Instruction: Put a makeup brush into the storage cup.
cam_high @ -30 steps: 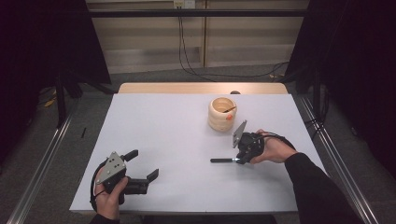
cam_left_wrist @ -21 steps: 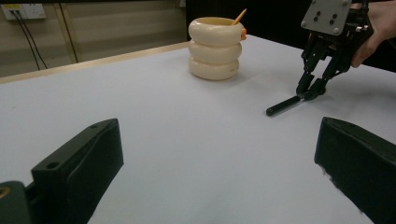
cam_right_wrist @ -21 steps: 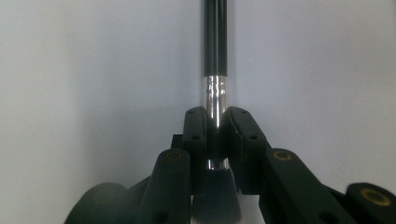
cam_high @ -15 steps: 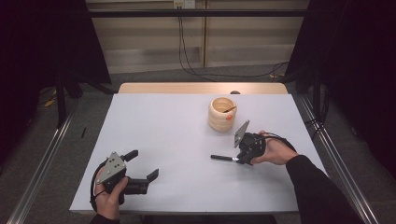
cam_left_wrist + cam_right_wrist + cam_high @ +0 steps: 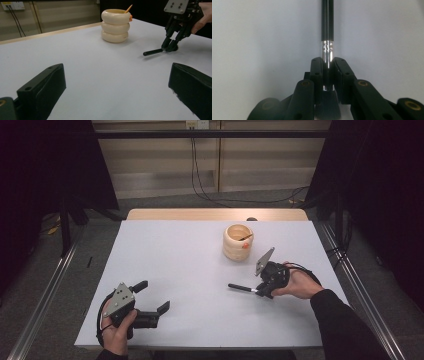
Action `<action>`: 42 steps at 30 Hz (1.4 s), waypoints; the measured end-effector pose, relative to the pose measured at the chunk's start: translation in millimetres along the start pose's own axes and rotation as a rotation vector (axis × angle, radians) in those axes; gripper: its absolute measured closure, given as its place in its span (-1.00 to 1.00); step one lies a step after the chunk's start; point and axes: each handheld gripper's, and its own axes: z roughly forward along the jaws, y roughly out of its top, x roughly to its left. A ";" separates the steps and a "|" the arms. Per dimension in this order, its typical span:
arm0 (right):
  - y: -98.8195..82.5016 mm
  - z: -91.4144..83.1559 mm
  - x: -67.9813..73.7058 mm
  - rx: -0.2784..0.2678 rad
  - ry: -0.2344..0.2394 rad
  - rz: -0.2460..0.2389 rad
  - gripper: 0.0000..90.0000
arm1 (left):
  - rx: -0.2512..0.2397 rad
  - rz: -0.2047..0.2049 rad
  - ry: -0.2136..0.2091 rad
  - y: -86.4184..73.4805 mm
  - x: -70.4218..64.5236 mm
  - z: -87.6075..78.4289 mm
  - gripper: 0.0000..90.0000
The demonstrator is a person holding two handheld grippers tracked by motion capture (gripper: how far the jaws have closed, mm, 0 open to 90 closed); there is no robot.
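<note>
A brush with a black handle (image 5: 240,288) and a silver ferrule (image 5: 327,51) lies low over the white table (image 5: 175,260), right of the middle. My right gripper (image 5: 257,291) is shut on it at the ferrule, pads pressed on both sides (image 5: 328,65), with dark bristles showing below the jaws. The handle points left, away from the hand (image 5: 153,52). My left gripper (image 5: 154,296) rests near the front left of the table, jaws wide open and nothing between them (image 5: 117,87). A cream ringed holder (image 5: 238,242) stands upright behind the brush.
A thin orange-tipped stick (image 5: 128,8) leans inside the cream holder (image 5: 115,25). A wooden strip (image 5: 215,214) runs along the table's far edge. Metal rails (image 5: 350,270) flank both sides. Open white surface lies between the two grippers.
</note>
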 end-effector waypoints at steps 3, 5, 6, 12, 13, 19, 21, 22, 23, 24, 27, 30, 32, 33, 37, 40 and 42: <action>-2.7 -3.8 0.8 -0.031 0.007 0.016 0.74 | -0.001 0.000 0.000 0.0 -0.1 0.1 -0.98; -4.4 -6.2 1.0 -0.043 0.006 0.026 0.74 | -0.001 -0.001 0.000 0.1 -0.1 0.2 -0.98; -5.0 -7.1 0.7 -0.052 0.006 0.025 0.74 | 0.000 0.001 0.000 0.1 -0.1 0.2 -0.98; -5.2 -17.4 5.1 -0.136 -0.056 0.034 0.73 | -0.002 0.000 0.000 0.1 0.0 0.0 -0.98; -4.8 -19.3 6.4 -0.148 -0.049 0.028 0.73 | -0.002 0.000 0.000 0.1 0.1 0.0 -0.98; -11.1 -24.0 8.5 -0.221 -0.063 0.066 0.73 | -0.001 0.009 -0.001 0.3 0.4 -0.4 -0.98; -15.6 -24.6 8.9 -0.255 -0.081 0.089 0.73 | -0.004 -0.006 -0.003 -0.1 0.1 0.0 -0.98; -17.7 -24.8 9.5 -0.276 -0.080 0.101 0.73 | 0.000 -0.003 -0.002 -0.1 0.3 -0.1 -0.98; -19.9 -25.4 9.6 -0.287 -0.095 0.119 0.73 | 0.000 -0.001 -0.003 -0.1 0.3 -0.1 -0.98; -22.2 -25.9 8.7 -0.309 -0.091 0.128 0.73 | 0.000 -0.001 0.000 0.1 -0.1 0.0 -0.97; -29.5 -30.3 7.8 -0.376 -0.097 0.168 0.73 | 0.001 0.003 -0.001 0.2 0.0 0.2 -0.97; -34.0 -33.3 9.8 -0.427 -0.087 0.189 0.73 | 0.001 0.006 -0.003 0.1 0.6 0.1 -0.97; -37.5 -33.5 9.7 -0.474 -0.063 0.206 0.73 | 0.002 0.009 -0.002 0.3 0.4 0.2 -0.97; -39.5 -34.1 9.4 -0.490 -0.055 0.222 0.73 | 0.003 0.010 -0.005 0.4 0.0 0.5 -0.98; -45.4 -34.9 10.1 -0.557 -0.052 0.238 0.73 | 0.004 0.012 -0.003 0.4 0.5 0.6 -0.97; -47.8 -38.0 11.9 -0.601 -0.053 0.238 0.73 | 0.004 0.011 -0.002 0.3 0.6 0.6 -0.97; -48.1 -40.1 12.9 -0.631 -0.062 0.229 0.73 | 0.003 0.007 -0.001 0.4 -0.1 0.7 -0.97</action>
